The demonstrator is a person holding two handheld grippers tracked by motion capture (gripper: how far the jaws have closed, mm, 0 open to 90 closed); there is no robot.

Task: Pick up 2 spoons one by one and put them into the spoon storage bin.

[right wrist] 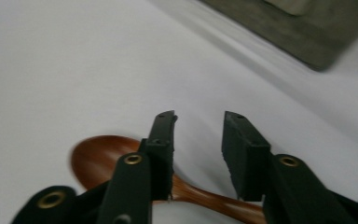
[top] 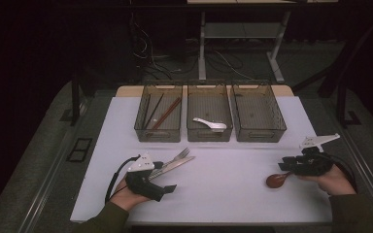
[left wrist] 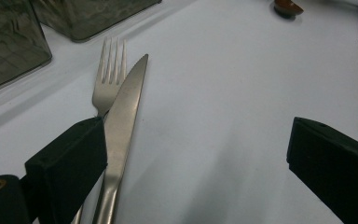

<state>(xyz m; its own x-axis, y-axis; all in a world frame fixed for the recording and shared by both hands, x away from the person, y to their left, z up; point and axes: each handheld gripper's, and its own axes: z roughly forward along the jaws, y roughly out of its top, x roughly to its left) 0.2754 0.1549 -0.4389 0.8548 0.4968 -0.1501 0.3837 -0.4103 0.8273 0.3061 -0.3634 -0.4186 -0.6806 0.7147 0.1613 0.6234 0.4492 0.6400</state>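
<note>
Sorted: chopsticks [top: 161, 112], white spoon [top: 211, 124]; outstanding: fork [left wrist: 107, 77], knife [left wrist: 123, 121], wooden spoon [right wrist: 121, 170] beneath parted right gripper [right wrist: 198, 119], left gripper [left wrist: 196, 149] agape.

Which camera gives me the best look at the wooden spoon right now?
The right gripper view: the wooden spoon lies close up, bowl and handle visible beneath the right gripper, whose jaws stand apart. The high view shows it small and dark. The left gripper view catches a sliver at the top edge.
</note>
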